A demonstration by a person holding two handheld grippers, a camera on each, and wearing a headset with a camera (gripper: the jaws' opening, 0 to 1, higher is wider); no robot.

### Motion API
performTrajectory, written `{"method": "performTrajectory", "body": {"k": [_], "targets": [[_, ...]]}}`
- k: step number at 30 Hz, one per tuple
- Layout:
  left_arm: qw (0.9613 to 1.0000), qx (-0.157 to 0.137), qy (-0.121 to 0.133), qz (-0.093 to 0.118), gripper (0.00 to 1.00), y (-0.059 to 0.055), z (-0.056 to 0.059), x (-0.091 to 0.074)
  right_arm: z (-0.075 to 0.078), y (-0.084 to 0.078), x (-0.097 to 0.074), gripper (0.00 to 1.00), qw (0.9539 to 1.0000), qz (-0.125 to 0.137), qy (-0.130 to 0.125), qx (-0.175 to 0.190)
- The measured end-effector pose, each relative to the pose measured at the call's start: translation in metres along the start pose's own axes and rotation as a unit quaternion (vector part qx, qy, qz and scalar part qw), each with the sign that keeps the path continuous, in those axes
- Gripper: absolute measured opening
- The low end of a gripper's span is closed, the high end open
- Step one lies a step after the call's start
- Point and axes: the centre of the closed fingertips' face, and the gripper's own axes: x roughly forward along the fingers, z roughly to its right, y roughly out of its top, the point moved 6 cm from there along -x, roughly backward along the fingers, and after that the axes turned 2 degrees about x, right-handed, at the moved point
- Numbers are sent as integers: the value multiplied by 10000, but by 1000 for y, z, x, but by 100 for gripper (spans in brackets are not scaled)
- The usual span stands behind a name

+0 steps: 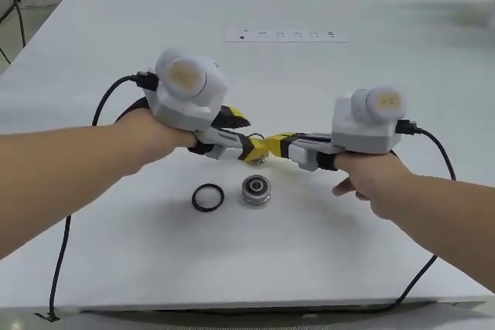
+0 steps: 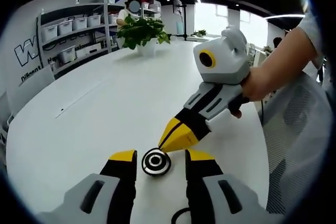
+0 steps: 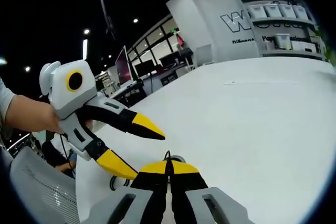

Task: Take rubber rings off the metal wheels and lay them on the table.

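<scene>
- The left gripper is standing released, its 2 jaws spread wide around a wheel at the middle of the bench.
- In the left gripper view the wheel is sitting between the yellow tips and is touching neither of them.
- The right gripper is coming from the opposite side with its jaws clenched, the tip meeting the wheel's rim.
- In the right gripper view a thin black ring is rising from between the closed tips, so this gripper seems to be pinching it.
- Nearer the front edge, a loose ring is lying flat on the bench.
- A 2nd wheel is lying just beside the loose ring, apart from both grippers.
</scene>
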Motion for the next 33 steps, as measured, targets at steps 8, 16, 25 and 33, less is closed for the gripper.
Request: {"method": "performTrajectory", "body": {"k": [8,16,25,33], "targets": [[9998,190,-35,77,43,0,5,-15,-5,5,-2,0,9999,58,75,54],[9996,135,-84,238,52,1,8,-32,-9,9,-5,0,9998,73,147,59],[9989,89,-107,443,59,3,12,-53,-19,11,-6,0,9994,95,320,102],[9980,11,-45,623,67,3,15,-75,-31,13,-4,0,9987,99,492,96]]}}
